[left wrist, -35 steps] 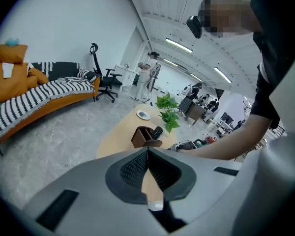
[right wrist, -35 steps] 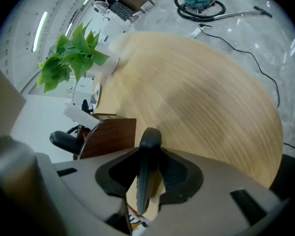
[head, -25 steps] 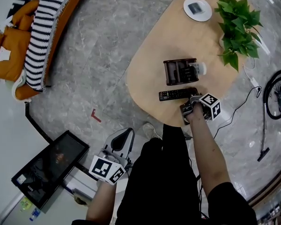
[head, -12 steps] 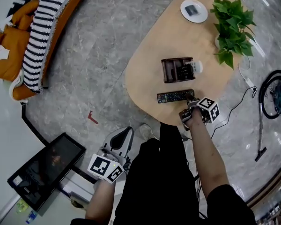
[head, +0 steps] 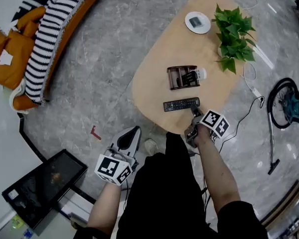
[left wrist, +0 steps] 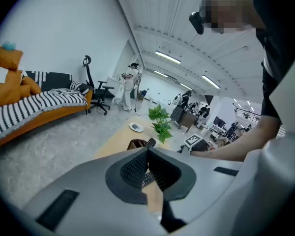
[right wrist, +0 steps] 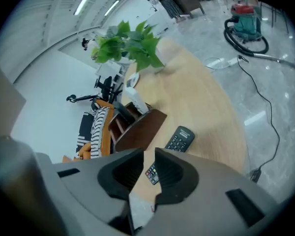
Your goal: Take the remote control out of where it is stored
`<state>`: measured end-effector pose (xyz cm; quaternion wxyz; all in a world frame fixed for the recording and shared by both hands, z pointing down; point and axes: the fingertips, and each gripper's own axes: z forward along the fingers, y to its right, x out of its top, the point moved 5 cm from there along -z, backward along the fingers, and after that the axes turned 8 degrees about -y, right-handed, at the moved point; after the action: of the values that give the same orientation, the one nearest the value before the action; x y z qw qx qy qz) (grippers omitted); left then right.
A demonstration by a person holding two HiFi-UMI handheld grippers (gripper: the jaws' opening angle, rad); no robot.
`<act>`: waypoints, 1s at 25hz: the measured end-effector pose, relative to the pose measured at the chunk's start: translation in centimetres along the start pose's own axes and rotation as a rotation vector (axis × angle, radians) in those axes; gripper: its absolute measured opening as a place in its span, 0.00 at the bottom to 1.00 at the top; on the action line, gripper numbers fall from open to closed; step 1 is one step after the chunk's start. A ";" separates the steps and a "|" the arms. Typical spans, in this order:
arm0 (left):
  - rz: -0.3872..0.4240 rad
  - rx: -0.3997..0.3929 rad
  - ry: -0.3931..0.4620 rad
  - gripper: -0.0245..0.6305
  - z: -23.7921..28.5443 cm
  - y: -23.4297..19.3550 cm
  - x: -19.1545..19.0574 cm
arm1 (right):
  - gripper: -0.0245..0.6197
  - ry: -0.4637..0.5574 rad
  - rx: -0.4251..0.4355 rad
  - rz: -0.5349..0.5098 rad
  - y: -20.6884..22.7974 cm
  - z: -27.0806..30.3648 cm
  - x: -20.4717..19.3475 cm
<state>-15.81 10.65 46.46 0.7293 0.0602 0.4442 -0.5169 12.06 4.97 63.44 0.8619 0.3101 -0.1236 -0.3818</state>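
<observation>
Black remote control (head: 181, 104) flat on the pale wood desk (head: 154, 78)

Grey veined stone floor (head: 104, 59) runs all round the desk, which is a smooth rounded slab of light wood. A sofa (head: 65, 19) with a striped throw and orange cushions curves along the far left, and a vacuum cleaner (head: 291, 106) sits off to the right. On the desk stand a leafy green plant (head: 231, 34), a round white dish (head: 198, 22) and a dark brown box-shaped holder (head: 182, 77) with slots. The remote control is a slim black bar with rows of small keys. It lies on the wood, out of the holder, between it and me. My right tongs (head: 194, 114) hang over the desk edge just beside it; they have just been closing and stand a little apart with nothing between them. My left tongs (head: 132, 133) hang over the floor, tips together, empty.
</observation>
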 end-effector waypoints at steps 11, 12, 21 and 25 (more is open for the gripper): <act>0.095 -0.004 0.191 0.05 -5.1 2.9 8.2 | 0.07 0.206 0.064 -0.618 -10.5 -13.7 -1.2; 0.100 -0.009 0.202 0.05 -5.6 3.3 8.8 | 0.06 0.231 0.070 -0.652 -11.1 -15.0 -1.3; 0.132 0.022 0.320 0.05 -10.2 4.9 10.4 | 0.05 0.456 0.082 -0.863 -12.5 -24.7 -4.0; 0.163 0.016 0.331 0.05 -10.8 5.4 11.0 | 0.05 0.528 0.069 -0.958 -13.5 -26.6 -4.2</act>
<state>-17.02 11.31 30.15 0.6854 0.1860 0.5475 -0.4425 13.36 12.80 34.36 0.5828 0.4450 0.2393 -0.6365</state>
